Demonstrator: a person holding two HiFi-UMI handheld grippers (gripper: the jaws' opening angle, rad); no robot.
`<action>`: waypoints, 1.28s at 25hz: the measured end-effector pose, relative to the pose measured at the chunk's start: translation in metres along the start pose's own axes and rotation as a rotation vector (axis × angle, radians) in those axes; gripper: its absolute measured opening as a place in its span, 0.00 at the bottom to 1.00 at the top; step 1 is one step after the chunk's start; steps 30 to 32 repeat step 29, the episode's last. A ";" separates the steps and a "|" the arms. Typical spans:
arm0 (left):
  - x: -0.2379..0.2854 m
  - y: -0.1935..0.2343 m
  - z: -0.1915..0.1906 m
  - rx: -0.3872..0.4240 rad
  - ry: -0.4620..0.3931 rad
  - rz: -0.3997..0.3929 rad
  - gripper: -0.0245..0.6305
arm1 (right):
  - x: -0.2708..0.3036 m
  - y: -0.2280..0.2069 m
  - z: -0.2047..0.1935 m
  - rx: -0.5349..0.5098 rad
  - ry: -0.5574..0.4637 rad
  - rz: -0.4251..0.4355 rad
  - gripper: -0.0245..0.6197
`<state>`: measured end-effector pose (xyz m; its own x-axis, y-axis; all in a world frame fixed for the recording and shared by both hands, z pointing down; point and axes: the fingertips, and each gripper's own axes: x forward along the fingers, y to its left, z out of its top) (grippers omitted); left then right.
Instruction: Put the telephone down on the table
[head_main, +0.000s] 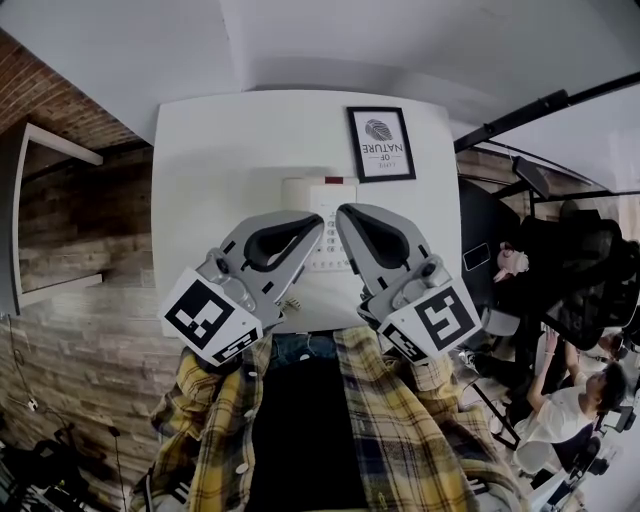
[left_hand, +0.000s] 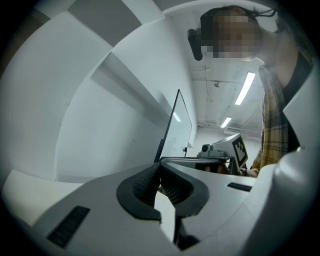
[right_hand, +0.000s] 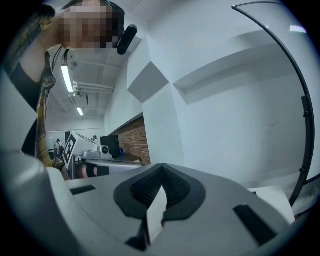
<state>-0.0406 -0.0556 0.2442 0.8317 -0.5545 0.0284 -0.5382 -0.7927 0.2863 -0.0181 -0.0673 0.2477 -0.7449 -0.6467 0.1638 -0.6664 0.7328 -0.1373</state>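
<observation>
Telephone, white plastic with keypad (head_main: 305, 192), rested flat on the white bench (head_main: 210, 150) mid-frame, as wanted; grey left tool (head_main: 318, 226) and right tool (head_main: 345, 214) hovered over it clenched, empty, seemingly idle

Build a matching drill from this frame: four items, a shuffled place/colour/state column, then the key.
1. telephone
2. framed print
3. left claw
4. shirt

A. yellow check
B. shut, nothing in it
C. far right corner of the table
D. mid-table, partly hidden

Pairs: 1-D, 2-C, 3-B, 4-A
</observation>
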 end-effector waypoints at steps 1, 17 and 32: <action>0.000 0.000 0.000 0.000 0.002 0.001 0.06 | 0.000 0.000 0.000 0.000 0.001 0.001 0.07; 0.000 -0.007 0.002 0.029 -0.003 -0.031 0.06 | -0.001 0.000 -0.002 0.006 0.009 0.014 0.07; -0.010 0.002 0.006 0.051 -0.017 -0.070 0.06 | -0.013 -0.004 0.001 -0.001 -0.007 -0.026 0.07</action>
